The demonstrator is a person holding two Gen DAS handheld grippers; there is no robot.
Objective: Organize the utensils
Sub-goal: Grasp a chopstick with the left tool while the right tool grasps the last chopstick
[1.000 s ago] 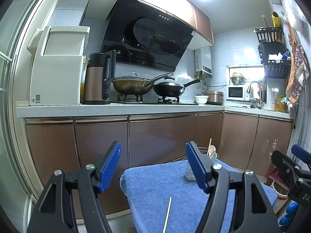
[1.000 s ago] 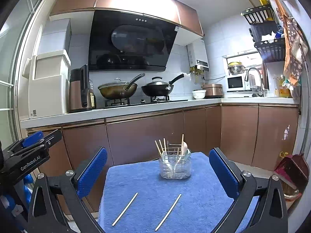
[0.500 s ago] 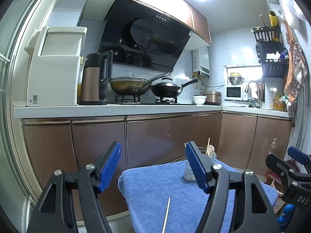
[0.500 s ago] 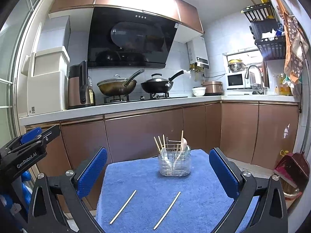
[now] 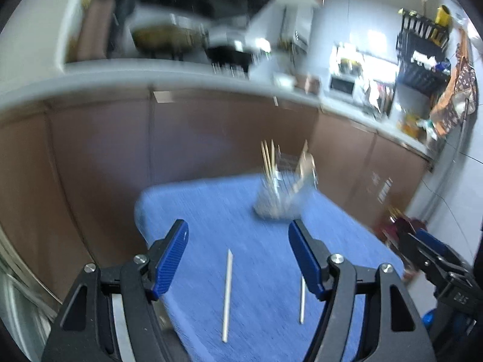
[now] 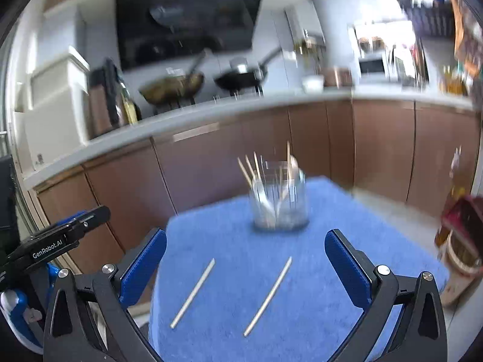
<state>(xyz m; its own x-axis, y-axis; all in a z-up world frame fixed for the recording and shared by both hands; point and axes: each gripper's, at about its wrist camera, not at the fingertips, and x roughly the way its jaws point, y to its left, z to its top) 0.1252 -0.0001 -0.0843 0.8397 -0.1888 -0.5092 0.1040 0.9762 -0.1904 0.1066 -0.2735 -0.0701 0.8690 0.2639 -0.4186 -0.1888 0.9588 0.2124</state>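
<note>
Two pale chopsticks lie on a blue towel-covered table (image 6: pixel 332 286). In the right wrist view the left chopstick (image 6: pixel 193 293) and the right chopstick (image 6: pixel 268 295) lie between the fingers. In the left wrist view they show as the left chopstick (image 5: pixel 227 295) and the right chopstick (image 5: pixel 302 300). A clear holder (image 6: pixel 279 202) with several chopsticks and a spoon stands at the far side; it also shows in the left wrist view (image 5: pixel 280 193). My left gripper (image 5: pixel 238 256) and right gripper (image 6: pixel 246 259) are open, empty, above the near table edge.
Brown kitchen cabinets (image 6: pixel 211 169) and a counter with pans (image 6: pixel 241 78) run behind the table. A dustpan and bin (image 6: pixel 462 226) stand on the floor to the right. Both views are motion-blurred.
Both grippers have tilted downward and moved in over the table. The two chopsticks and the holder now sit higher and larger in both views. Both stay open.
</note>
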